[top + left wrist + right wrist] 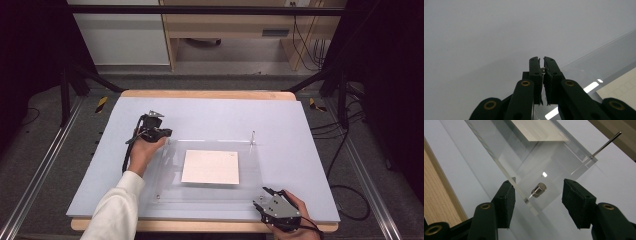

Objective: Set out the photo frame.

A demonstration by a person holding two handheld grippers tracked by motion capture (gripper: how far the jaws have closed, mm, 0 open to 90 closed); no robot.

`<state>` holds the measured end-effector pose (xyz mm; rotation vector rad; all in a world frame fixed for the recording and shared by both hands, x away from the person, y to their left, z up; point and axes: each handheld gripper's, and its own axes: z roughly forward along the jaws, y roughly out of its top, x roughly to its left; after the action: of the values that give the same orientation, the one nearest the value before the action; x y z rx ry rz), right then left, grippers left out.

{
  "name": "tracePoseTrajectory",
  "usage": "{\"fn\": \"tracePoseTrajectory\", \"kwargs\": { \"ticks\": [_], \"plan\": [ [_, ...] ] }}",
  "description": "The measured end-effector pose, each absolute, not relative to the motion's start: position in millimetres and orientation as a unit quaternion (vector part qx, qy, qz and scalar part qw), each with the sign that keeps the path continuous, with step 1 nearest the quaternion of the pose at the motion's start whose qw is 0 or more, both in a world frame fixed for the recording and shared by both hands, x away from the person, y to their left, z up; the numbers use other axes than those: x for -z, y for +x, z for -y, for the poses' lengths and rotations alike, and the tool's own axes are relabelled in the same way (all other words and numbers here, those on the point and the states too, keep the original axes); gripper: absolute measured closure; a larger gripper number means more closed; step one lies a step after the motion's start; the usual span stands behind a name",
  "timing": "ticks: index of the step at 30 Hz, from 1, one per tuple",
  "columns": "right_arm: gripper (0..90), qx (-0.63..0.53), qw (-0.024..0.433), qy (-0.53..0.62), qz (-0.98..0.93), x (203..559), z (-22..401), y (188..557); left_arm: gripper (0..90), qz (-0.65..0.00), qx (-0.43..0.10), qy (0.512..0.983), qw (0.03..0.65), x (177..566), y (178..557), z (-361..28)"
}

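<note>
The clear acrylic sheet (210, 172) lies flat on the lavender mat (300, 150), with a white square of paper (210, 167) at its middle, whether on or under it I cannot tell. At the sheet's near right corner a small metal cylinder (539, 190) stands on the clear plate, and it sits between the two pads of my right tool (538, 197), touched by neither. That tool is released, its pads well apart on either side of the corner, the sheet's edge running just beside the left pad.

My right hand (295, 212) holds this tool low at the near edge of the worktop (205, 94), pointing in toward the sheet. A thin metal pin (253, 136) rises at the far right corner of the sheet.

My left tool (541, 65) is clenched at the sheet's far left corner, and a small metal piece (543, 70) shows in the narrow slit between its pads. My left hand (145, 150) reaches forward, the white sleeve (117, 207) coming in from the bottom of the high view, the wrist bent so the tool points down at the corner.

Beyond the mat lies wooden worktop edge, then grey floor (50, 165), dark frame legs, cables and pale furniture at the back.
</note>
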<state>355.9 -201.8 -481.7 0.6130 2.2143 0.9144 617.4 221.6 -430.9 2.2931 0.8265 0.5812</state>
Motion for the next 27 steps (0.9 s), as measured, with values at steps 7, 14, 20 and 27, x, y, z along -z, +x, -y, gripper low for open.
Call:
{"fn": "tracePoseTrajectory", "kwargs": {
  "ticks": [7, 14, 20, 27],
  "plan": [
    [45.1, -0.345, 0.333, 0.227, -0.848, 481.0, 200.5, 355.7, 78.8, -0.294, -0.239, 0.875, 0.301, 429.5, 616.2, -221.1],
    [45.9, -0.348, 0.333, 0.229, -0.846, 479.0, 201.2, 355.4, 61.5, -0.206, -0.297, 0.884, 0.297, 416.9, 607.9, -234.0],
    [47.3, -0.352, 0.338, 0.228, -0.843, 472.9, 201.4, 354.6, 52.8, -0.181, -0.314, 0.871, 0.332, 407.6, 577.2, -238.3],
    [48.1, -0.356, 0.339, 0.227, -0.841, 467.7, 201.4, 355.1, 47.7, -0.182, -0.316, 0.855, 0.368, 399.6, 526.4, -234.3]
  ]
}}
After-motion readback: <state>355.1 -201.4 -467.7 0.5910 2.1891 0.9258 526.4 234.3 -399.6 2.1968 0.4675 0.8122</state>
